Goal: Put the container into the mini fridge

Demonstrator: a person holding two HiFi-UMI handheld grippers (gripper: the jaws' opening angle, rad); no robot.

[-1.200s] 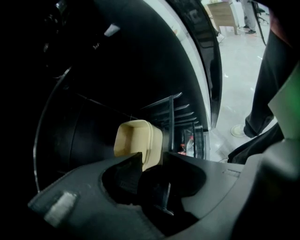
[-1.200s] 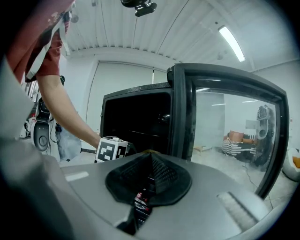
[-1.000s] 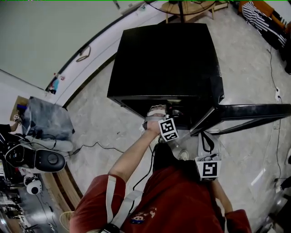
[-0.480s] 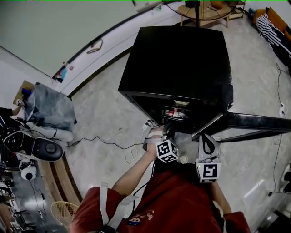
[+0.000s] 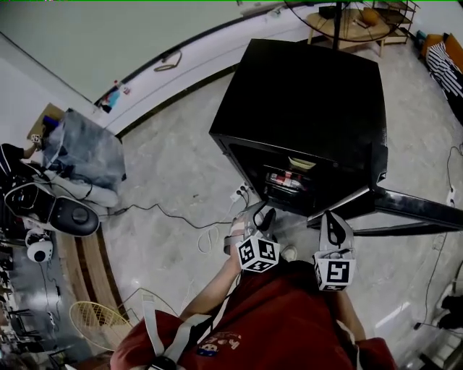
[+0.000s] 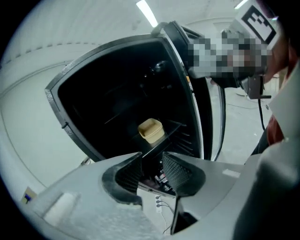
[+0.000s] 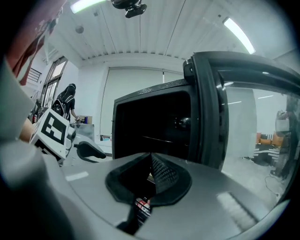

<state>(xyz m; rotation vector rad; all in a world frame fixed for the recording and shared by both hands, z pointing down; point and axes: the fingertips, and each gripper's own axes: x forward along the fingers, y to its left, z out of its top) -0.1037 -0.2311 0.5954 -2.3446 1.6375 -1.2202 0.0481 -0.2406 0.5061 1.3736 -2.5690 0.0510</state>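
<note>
The black mini fridge (image 5: 311,108) stands on the floor with its door (image 5: 412,208) swung open to the right. A pale yellow lidded container (image 6: 150,130) sits on a shelf inside; in the head view the container (image 5: 300,163) shows as a pale patch above red cans (image 5: 282,179). My left gripper (image 6: 152,171) is open and empty, a short way in front of the opening, also seen as the left gripper (image 5: 260,220) from above. Beside it, near the door's edge, my right gripper (image 7: 150,176) is shut with nothing in it, shown too as the right gripper (image 5: 333,227).
A white power strip (image 5: 242,194) with a cable lies on the floor by the fridge's front left corner. A grey bag (image 5: 87,155), dark equipment (image 5: 69,217) and a wire basket (image 5: 98,325) sit at the left. A round wooden table (image 5: 354,18) stands behind the fridge.
My left gripper has drawn back from the fridge opening toward the person. The head camera has shifted, so the fridge sits further right. The right gripper has barely moved.
</note>
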